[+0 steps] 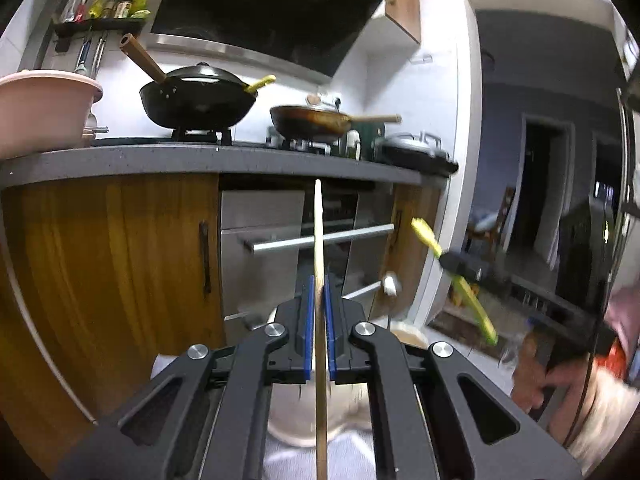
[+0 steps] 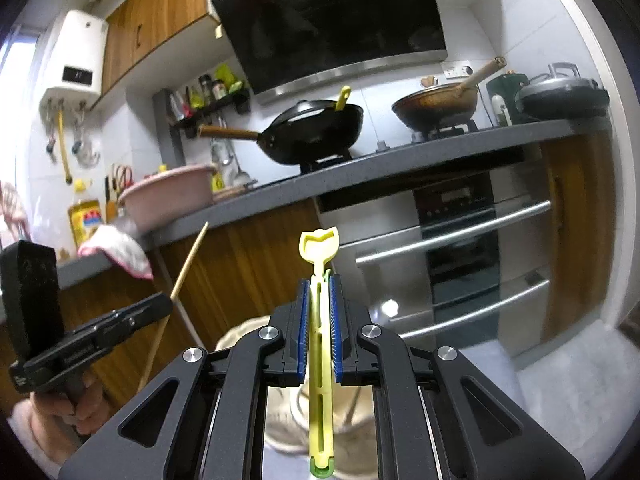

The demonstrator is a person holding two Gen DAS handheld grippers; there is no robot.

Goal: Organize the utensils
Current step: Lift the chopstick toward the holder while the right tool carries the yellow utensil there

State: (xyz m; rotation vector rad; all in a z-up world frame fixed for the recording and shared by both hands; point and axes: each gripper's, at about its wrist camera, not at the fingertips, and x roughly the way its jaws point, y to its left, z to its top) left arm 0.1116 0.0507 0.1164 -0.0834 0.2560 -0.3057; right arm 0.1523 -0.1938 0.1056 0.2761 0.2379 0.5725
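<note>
Right gripper point(image 2: 319, 300) fingers point(image 2: 303, 328) clamped on yellow-green utensil point(image 2: 320, 360), left gripper point(image 2: 160, 302) holding wooden stick point(image 2: 188, 268) beside it

Dim indoor light, fisheye-bent edges, perhaps motion-blurred at right

Grey counter point(image 2: 400, 168): pink basin point(image 2: 168, 200) at the left end, cloth point(image 2: 120, 256) draped over the edge. Stove point(image 1: 192, 141) carries black wok point(image 1: 198, 100), brown pan point(image 1: 312, 120). Lidded pot point(image 1: 412, 148) at the right end.
</note>
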